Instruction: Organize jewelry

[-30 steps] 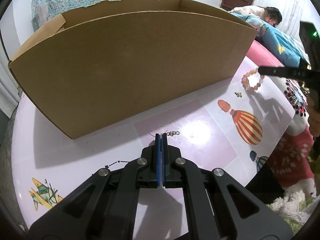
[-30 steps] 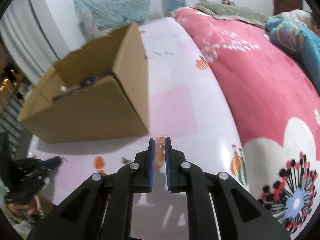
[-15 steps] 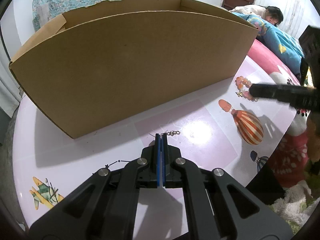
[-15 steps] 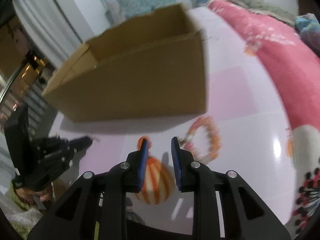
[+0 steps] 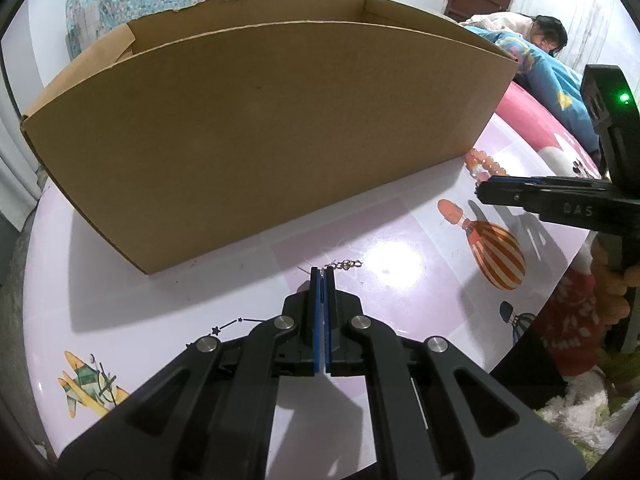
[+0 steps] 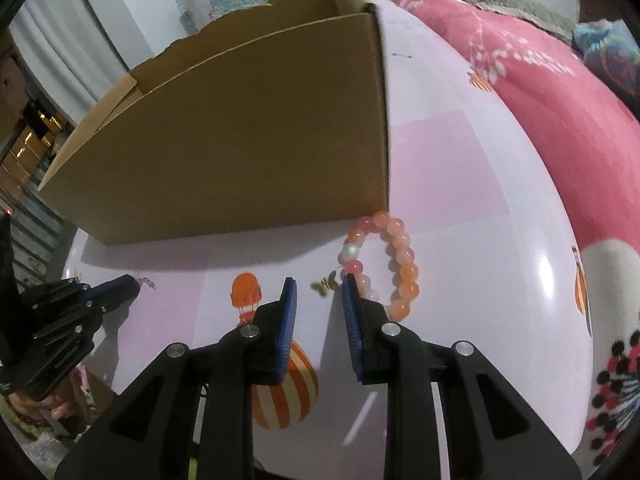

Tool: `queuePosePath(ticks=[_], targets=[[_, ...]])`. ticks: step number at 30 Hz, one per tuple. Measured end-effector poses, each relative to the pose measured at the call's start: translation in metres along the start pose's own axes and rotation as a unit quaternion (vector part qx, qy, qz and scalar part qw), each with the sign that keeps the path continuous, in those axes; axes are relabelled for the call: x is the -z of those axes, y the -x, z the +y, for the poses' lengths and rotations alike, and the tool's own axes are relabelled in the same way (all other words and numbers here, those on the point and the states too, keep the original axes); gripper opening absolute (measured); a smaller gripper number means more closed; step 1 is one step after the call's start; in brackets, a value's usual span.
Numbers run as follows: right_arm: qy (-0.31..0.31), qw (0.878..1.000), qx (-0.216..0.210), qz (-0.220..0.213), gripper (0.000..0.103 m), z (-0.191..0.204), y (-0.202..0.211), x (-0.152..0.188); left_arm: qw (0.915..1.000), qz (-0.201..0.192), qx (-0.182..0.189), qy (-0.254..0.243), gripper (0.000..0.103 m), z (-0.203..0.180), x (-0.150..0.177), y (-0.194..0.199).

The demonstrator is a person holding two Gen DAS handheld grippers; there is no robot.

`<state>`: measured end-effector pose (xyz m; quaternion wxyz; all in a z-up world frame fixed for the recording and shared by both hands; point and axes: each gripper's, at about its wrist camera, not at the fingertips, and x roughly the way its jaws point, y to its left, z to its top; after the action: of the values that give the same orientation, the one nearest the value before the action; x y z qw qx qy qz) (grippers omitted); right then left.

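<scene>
A brown cardboard box (image 5: 264,128) stands open-topped on the table; it also shows in the right wrist view (image 6: 240,140). My left gripper (image 5: 321,276) is shut on a thin chain (image 5: 346,265) whose end links lie on the table. My right gripper (image 6: 319,286) is open, low over the table, with a small gold butterfly charm (image 6: 325,285) between its fingertips. A pink and orange bead bracelet (image 6: 400,264) lies just right of the right finger, by the box corner; it shows in the left wrist view (image 5: 482,166).
The table (image 6: 460,208) has a glossy pink cloth with balloon prints (image 5: 496,252). A pink blanket (image 6: 540,64) lies to the right. A person (image 5: 548,38) lies on the bed behind. A thin dark star chain (image 5: 228,324) lies left of the left gripper.
My right gripper has opened wider and moved down and left of the bracelet, now straddling the butterfly charm. The bracelet lies on the table. The left gripper has barely moved.
</scene>
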<state>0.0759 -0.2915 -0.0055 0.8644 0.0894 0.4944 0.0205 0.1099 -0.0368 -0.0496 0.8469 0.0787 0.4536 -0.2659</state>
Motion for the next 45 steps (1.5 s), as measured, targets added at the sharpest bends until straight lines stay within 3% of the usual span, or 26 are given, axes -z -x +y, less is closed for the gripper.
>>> queuePosePath(ticks=[9, 20, 29, 40, 45], targets=[[0.072, 0.996, 0.050, -0.011, 0.023, 0.027, -0.007, 0.003, 1.0000, -0.001, 0.000, -0.001, 0.001, 0.003, 0.001, 0.001], [0.081, 0.997, -0.017, 0.001, 0.019, 0.046, 0.000, 0.018, 1.0000, -0.001, -0.001, -0.002, 0.001, 0.004, 0.000, 0.001], [0.053, 0.998, 0.020, -0.009, 0.019, 0.029, 0.004, 0.014, 1.0000, -0.001, -0.001, -0.002, 0.001, 0.004, 0.000, 0.001], [0.102, 0.994, 0.043, -0.021, 0.019, 0.048, -0.005, 0.009, 1.0000, -0.001, -0.002, -0.003, 0.001, 0.003, 0.000, 0.001], [0.116, 0.993, 0.028, -0.014, 0.016, 0.046, -0.006, 0.007, 1.0000, -0.001, -0.003, -0.004, 0.001, 0.004, 0.000, 0.000]])
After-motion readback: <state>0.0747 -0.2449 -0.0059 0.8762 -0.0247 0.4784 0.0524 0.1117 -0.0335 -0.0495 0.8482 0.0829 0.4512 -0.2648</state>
